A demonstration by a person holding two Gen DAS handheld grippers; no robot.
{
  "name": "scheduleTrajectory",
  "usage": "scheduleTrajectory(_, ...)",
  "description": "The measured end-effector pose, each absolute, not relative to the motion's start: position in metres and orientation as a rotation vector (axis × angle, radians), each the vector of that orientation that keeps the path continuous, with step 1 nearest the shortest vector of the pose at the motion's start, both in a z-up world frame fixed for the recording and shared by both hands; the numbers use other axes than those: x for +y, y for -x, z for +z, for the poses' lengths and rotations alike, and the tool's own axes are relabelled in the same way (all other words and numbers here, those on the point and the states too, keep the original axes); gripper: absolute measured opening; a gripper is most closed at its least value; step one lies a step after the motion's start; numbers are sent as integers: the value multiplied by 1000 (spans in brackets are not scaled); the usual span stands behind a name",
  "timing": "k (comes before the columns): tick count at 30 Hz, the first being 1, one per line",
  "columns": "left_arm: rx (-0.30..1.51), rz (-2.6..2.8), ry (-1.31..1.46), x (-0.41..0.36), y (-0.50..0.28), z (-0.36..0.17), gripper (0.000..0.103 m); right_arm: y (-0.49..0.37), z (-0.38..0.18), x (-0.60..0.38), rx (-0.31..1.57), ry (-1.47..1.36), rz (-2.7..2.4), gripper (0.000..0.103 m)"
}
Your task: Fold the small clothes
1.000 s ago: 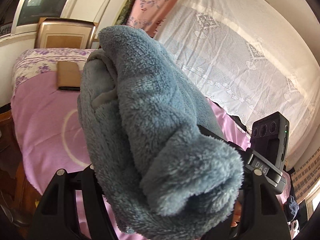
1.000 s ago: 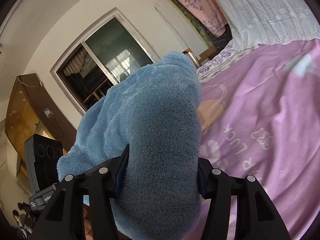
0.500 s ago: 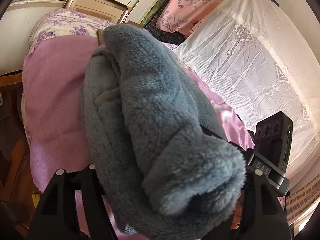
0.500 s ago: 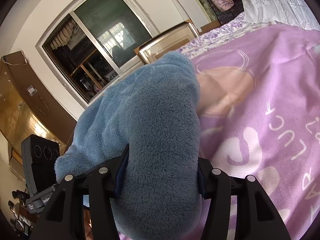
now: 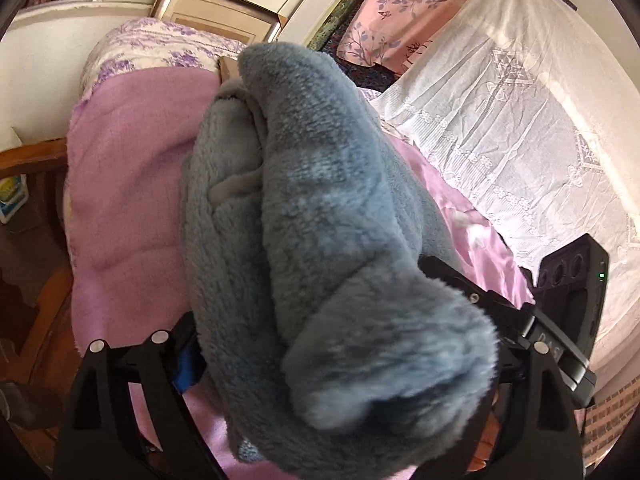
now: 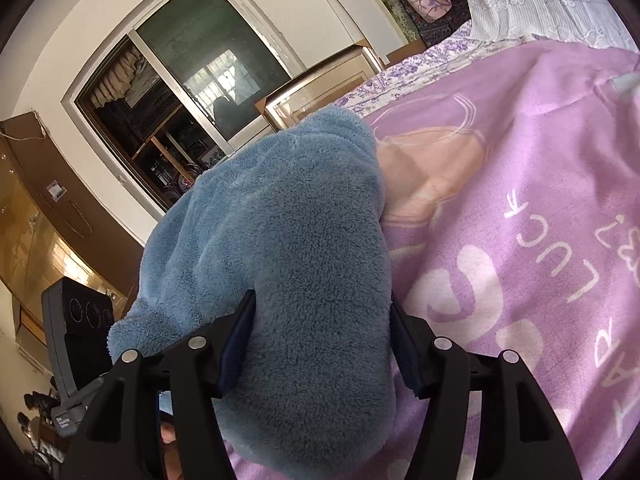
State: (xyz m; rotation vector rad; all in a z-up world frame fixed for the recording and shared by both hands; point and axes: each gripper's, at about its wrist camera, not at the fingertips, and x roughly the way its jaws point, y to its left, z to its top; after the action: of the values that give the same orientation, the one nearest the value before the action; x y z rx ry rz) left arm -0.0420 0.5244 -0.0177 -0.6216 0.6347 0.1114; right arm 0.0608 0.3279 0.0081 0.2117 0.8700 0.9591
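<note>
A blue-grey fleece garment point(image 5: 320, 208), folded into a thick bundle, fills the middle of both views just above the pink blanket point(image 5: 132, 184). It lies between the fingers of my left gripper point(image 5: 320, 340), whose jaws are opening. The left blue pad point(image 5: 186, 360) shows free beside the fleece, and the right fingertip is hidden behind it. My right gripper point(image 6: 324, 336) holds the other end of the fleece garment point(image 6: 288, 240). Its dark pads point(image 6: 240, 336) still touch both sides of the fleece while the jaws are opening. Each gripper's black body shows at the edge of the other's view.
The bed's pink blanket point(image 6: 520, 200) with white lettering spreads to the right. A white lace cover point(image 5: 500, 120) and pink floral pillows point(image 5: 400, 12) lie at the far side. A framed picture point(image 5: 216, 12) leans by the window wall. Wooden furniture point(image 5: 36, 160) stands left of the bed.
Both grippers have come down toward the blanket with the fleece bundle. The left gripper's fingers have spread wider, baring its blue pad. The right fingers have widened slightly.
</note>
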Motion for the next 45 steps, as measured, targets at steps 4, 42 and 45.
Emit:
scheduleTrajectory(4, 644, 230, 505, 504, 57, 2, 85, -34, 26, 310, 779, -147, 909, 63)
scheduleTrajectory(42, 607, 525, 150, 377, 170, 82, 98, 86, 104, 216, 601, 68, 749, 96)
scheduleTrajectory(45, 612, 516, 156, 380, 167, 79, 98, 87, 102, 220, 603, 80, 750, 96)
